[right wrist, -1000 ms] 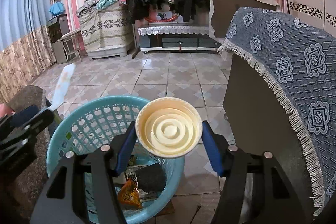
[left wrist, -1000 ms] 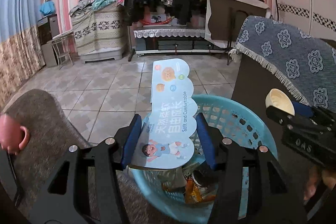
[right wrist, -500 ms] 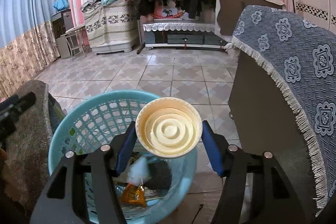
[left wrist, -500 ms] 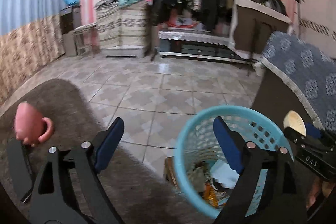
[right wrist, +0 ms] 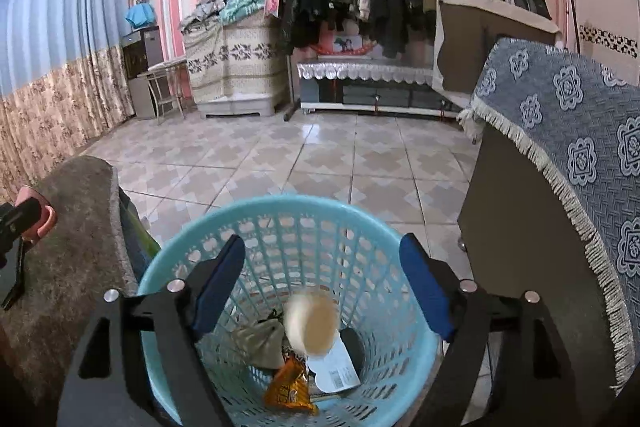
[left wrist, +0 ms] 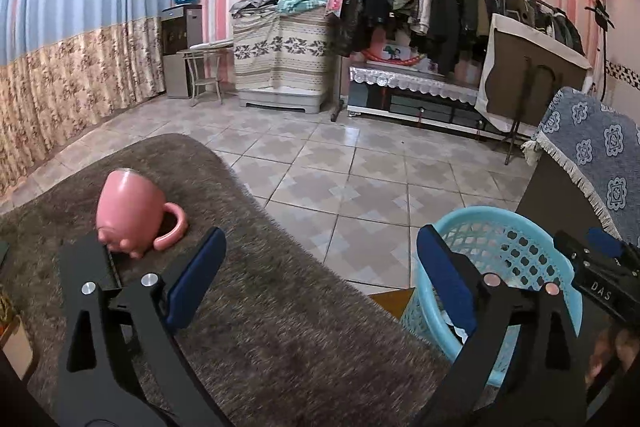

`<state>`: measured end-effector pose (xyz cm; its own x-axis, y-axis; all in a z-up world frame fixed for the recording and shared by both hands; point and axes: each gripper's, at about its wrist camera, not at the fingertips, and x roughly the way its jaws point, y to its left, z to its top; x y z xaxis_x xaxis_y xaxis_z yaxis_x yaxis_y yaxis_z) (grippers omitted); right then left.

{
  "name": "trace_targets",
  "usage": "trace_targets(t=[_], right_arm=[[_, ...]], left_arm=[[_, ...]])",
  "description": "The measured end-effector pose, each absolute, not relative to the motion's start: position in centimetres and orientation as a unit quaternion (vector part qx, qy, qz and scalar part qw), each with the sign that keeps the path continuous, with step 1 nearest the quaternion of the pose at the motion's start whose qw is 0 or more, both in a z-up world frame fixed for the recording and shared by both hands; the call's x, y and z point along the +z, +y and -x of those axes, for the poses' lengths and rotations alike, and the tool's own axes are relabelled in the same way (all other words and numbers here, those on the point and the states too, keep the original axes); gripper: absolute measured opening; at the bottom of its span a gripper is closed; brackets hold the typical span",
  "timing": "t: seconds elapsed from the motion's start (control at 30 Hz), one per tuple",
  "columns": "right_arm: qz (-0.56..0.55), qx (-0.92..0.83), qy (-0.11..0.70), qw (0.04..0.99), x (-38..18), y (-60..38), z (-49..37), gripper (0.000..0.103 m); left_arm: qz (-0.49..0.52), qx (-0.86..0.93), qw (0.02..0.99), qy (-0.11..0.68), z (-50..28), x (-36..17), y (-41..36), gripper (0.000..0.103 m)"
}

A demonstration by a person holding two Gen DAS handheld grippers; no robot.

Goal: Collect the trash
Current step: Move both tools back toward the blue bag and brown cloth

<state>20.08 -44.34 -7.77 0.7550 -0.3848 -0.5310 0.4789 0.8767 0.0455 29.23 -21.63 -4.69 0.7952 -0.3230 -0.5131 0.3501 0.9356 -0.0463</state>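
A light blue plastic basket (right wrist: 288,211) stands on the floor below my right gripper (right wrist: 322,283), which is open and empty above it. A cream round cup (right wrist: 312,323) is blurred inside the basket, above an orange wrapper (right wrist: 288,387), a white card (right wrist: 336,371) and a grey pouch (right wrist: 260,343). In the left wrist view the basket (left wrist: 500,227) is at the lower right. My left gripper (left wrist: 320,275) is open and empty over the edge of a brown fuzzy table cover (left wrist: 280,327).
A pink mug (left wrist: 136,211) lies on its side on the brown cover, left of my left gripper. A cabinet with a blue patterned cloth (right wrist: 568,131) stands right of the basket. Tiled floor (left wrist: 360,179) stretches to a clothes rack (left wrist: 440,11) at the back.
My left gripper dropped the card into the basket, opened and swung left over the table. My right gripper opened and the cream cup fell into the basket.
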Motion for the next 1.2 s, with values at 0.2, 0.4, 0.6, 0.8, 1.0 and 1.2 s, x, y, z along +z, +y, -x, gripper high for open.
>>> trace_targets(t=[0.2, 0.4, 0.6, 0.8, 1.0, 1.2], right_arm=[[-0.092, -0.246, 0.252, 0.932, -7.5, -44.1, -19.5, 0.091], [-0.091, -0.240, 0.254, 0.932, -7.3, -43.2, -19.6, 0.092], [-0.077, -0.219, 0.244, 0.942, -6.1, -40.5, -19.3, 0.092], [-0.061, -0.178, 0.255, 0.948, -5.4, -36.2, -20.2, 0.094], [-0.036, -0.130, 0.245, 0.960, -4.7, -30.8, -20.5, 0.094], [-0.015, -0.074, 0.255, 0.964, -5.2, -26.1, -21.2, 0.094]], left_arm=[[-0.027, -0.159, 0.953, 0.255, -28.2, -4.0, -20.0, 0.095], [-0.017, -0.143, 0.958, 0.246, -26.5, -2.9, -17.2, 0.096], [-0.008, -0.119, 0.963, 0.241, -25.0, -2.0, -13.5, 0.097], [-0.018, -0.075, 0.971, 0.227, -23.1, -1.2, -9.4, 0.097], [0.001, -0.044, 0.973, 0.227, -21.9, -0.7, -4.6, 0.097], [0.002, 0.006, 0.972, 0.233, -20.1, -1.3, 1.0, 0.097]])
